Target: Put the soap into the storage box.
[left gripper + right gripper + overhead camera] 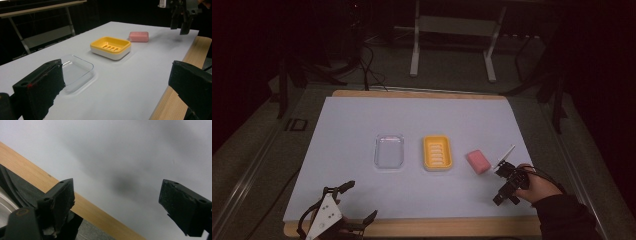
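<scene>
A pink soap bar (478, 161) lies on the white sheet, right of a yellow soap dish (437, 153) with a slotted insert. Left of the dish sits a clear plastic tray (389, 151), empty. My left gripper (358, 202) rests at the near left edge, open and empty. Its own view looks across the tray (77, 68), the dish (111, 47) and the soap (139, 36) between its spread jaws (117, 75). A hand holds my right gripper (506, 199) just right of the soap, tilted down at the table. It stands open (117, 192) with nothing between its fingers.
The white sheet (362, 115) covers a wooden table whose bare edge (437, 227) runs along the near side. A metal stand (452, 30) and cables lie on the dark floor beyond. The right gripper (180, 18) hangs over the sheet's far corner.
</scene>
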`<state>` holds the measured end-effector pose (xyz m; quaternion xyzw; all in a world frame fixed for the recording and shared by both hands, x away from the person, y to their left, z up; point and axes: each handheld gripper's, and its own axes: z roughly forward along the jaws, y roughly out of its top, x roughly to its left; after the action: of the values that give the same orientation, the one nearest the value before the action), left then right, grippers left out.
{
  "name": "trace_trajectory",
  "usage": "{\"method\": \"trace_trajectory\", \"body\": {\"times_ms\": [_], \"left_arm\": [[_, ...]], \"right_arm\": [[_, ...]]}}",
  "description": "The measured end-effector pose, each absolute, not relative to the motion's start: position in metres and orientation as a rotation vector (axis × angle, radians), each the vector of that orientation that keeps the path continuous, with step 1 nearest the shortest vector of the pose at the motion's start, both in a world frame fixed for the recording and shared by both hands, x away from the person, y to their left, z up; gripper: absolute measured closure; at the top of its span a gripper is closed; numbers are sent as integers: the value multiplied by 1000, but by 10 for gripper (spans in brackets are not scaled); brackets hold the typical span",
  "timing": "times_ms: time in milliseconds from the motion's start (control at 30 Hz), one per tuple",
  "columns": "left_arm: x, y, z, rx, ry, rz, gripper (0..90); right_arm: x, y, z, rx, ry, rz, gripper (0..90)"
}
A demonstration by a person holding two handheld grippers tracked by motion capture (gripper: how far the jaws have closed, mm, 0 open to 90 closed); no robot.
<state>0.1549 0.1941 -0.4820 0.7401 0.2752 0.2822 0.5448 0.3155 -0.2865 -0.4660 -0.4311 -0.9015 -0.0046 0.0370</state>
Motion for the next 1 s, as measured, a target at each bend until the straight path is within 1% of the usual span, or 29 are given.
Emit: {"method": "trace_trajectory", "body": {"times_ms": [533,1000], "left_arm": [[155,194,-482,1757,650,662,5],[155,194,-482,1761,647,657,5]], "right_arm": [[333,-274,-462,-1271,-2877,-61,131],[354,-264,-461,-1266,-2890,-68,110]]}}
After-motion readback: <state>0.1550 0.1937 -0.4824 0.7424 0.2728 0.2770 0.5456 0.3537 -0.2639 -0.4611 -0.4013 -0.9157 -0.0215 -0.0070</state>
